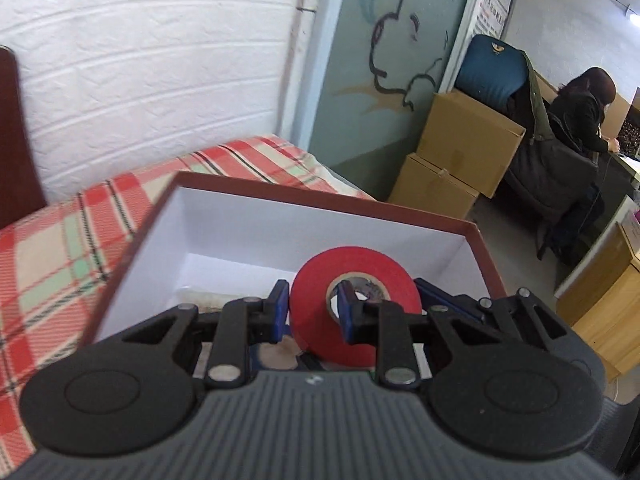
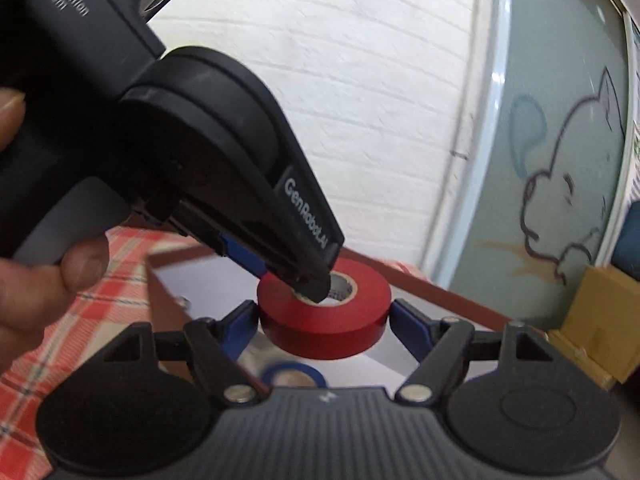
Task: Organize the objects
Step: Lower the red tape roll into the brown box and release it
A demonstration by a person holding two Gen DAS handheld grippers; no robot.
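Note:
A red tape roll [image 1: 400, 292] hangs over an open box [image 1: 320, 200] with a brown rim and white inside. My left gripper [image 1: 312, 300] is shut on the roll's wall, with one finger in the core hole and the other outside. In the right wrist view that left gripper [image 2: 288, 276] comes down from the upper left, carried by a hand [image 2: 40, 272]. My right gripper [image 2: 324, 312] has its blue pads against opposite sides of the red tape roll [image 2: 320, 328], shut on it. A blue tape roll [image 2: 292, 376] lies in the box [image 2: 420, 282] underneath.
The box rests on a red plaid cloth [image 1: 60, 260] beside a white brick wall [image 1: 160, 80]. Stacked cardboard boxes [image 1: 460, 152] stand to the right. A person [image 1: 580, 120] sits at a desk beyond them. A wooden cabinet [image 1: 600, 288] is at the right edge.

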